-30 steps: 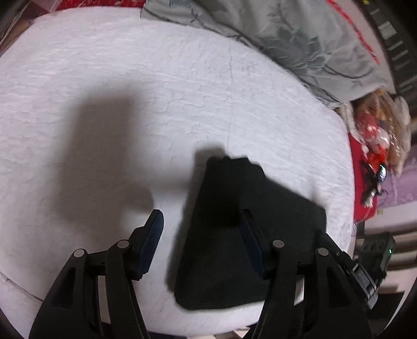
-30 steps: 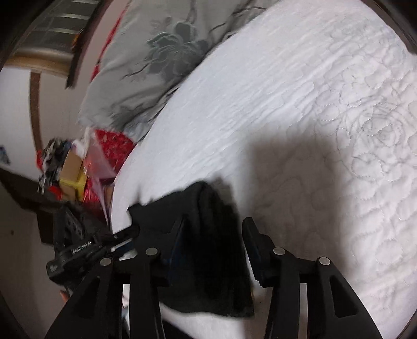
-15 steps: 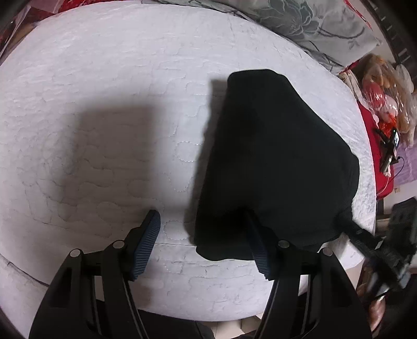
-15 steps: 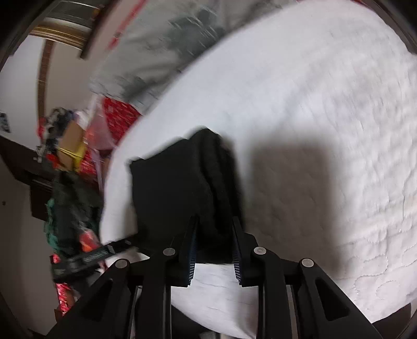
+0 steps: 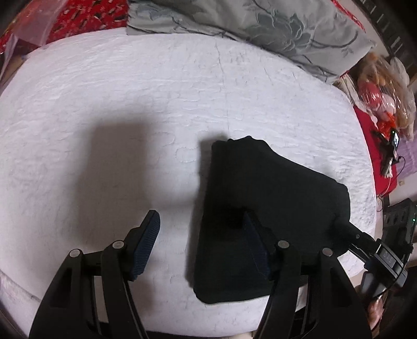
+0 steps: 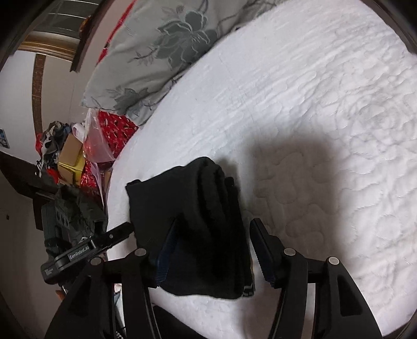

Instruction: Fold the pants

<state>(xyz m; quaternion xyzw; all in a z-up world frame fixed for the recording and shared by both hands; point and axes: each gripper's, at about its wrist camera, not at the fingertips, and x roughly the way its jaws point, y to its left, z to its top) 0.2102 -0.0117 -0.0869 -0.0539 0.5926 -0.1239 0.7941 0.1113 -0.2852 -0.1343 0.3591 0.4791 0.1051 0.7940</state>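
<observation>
The black pants (image 5: 273,195) lie folded in a thick bundle near the front edge of the white quilted mattress (image 5: 130,91). My left gripper (image 5: 200,216) hangs open over the bundle's left edge, one finger above the cloth and the other above bare mattress. In the right wrist view the pants (image 6: 182,198) show their rolled fold between the fingers of my right gripper (image 6: 215,221). Its jaws are opening, and the right pad stands clear of the cloth.
A grey floral pillow (image 5: 260,23) lies at the mattress's far end. Red cloth, bags and boxes (image 6: 73,156) are piled beside the bed. The left gripper's black body (image 6: 75,253) shows at the bundle's left corner. The mattress's front edge is close under both grippers.
The right jaws were pinched on the pants' fold half a second ago and have since spread apart. In the left view the pants have dropped back lower and smaller.
</observation>
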